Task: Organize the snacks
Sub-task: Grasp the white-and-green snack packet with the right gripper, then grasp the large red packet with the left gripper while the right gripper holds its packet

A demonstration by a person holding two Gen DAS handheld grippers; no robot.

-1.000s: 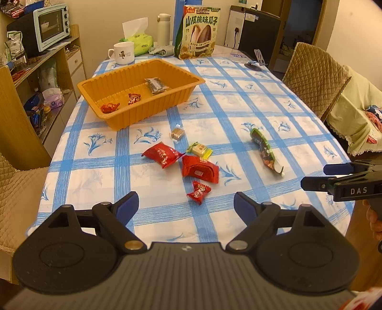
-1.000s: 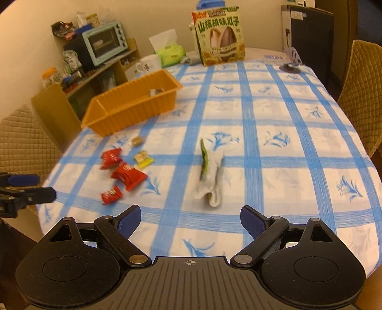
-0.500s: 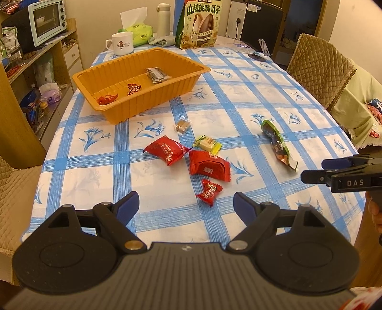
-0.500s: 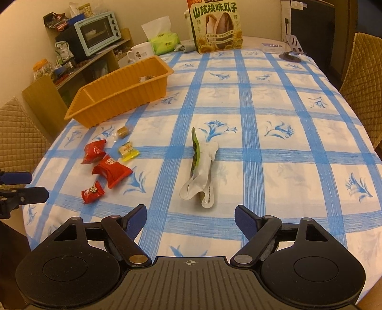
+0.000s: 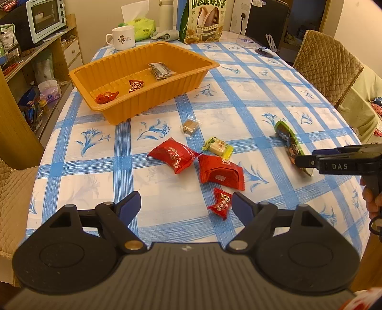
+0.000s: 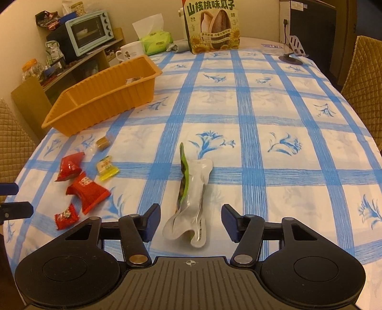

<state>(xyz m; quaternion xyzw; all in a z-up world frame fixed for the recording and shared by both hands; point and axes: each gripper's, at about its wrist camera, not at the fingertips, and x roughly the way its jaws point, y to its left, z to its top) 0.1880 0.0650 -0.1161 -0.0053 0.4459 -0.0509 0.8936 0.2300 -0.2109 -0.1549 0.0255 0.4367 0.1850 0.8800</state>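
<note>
An orange tray (image 5: 133,105) (image 6: 100,95) holds two red candies and a dark packet. Loose on the checked cloth lie two red packets (image 5: 175,155) (image 5: 220,172), a small red candy (image 5: 220,202) (image 6: 65,215), a yellow-green sweet (image 5: 217,147) (image 6: 106,165), a brown cube sweet (image 5: 189,126) and a long green-white pouch (image 5: 289,143) (image 6: 193,198). My left gripper (image 5: 186,205) is open, the small red candy just inside its right finger. My right gripper (image 6: 189,221) is open, with the pouch's near end between its fingers.
A big seed bag (image 5: 203,21), a white mug (image 5: 123,38), a tissue pack (image 5: 140,26) and a flask stand at the table's far end. Quilted chairs (image 5: 327,66) flank the table. A shelf with a toaster oven (image 5: 45,19) is at the left.
Both grippers have moved forward and lower over the table. The right one now straddles the pouch's near end; the left one has closed in on the small red candy.
</note>
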